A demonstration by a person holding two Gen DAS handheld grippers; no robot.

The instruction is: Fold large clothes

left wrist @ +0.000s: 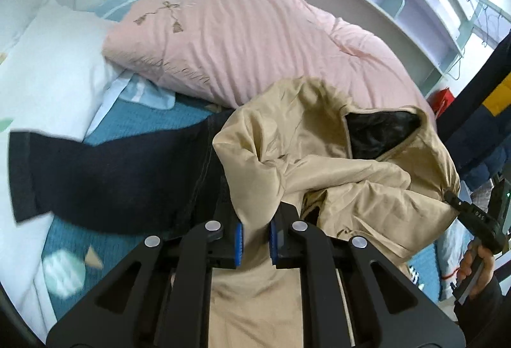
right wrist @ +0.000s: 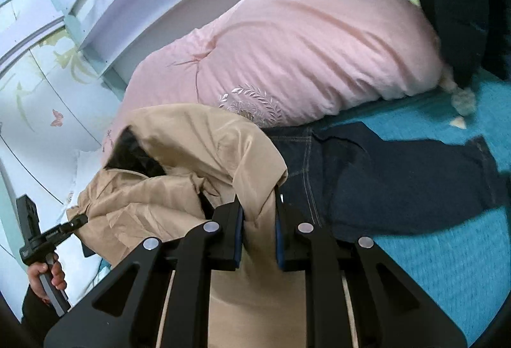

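Left tongs (left wrist: pixel 255 239) were clamped on the beige jacket (left wrist: pixel 335 175). Right tongs (right wrist: pixel 259 233) gripped the same jacket above dark jeans (right wrist: pixel 383 175) on the bed (right wrist: pixel 447 268).

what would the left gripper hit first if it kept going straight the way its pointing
The left gripper is already shut on the shiny beige jacket, so more of that fabric comes first. Beyond it lies the puffy pink quilt, though depth is hard to judge here.

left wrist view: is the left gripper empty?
No. The left gripper is shut on a fold of the tan jacket, with the cloth pinched between its blue pads.
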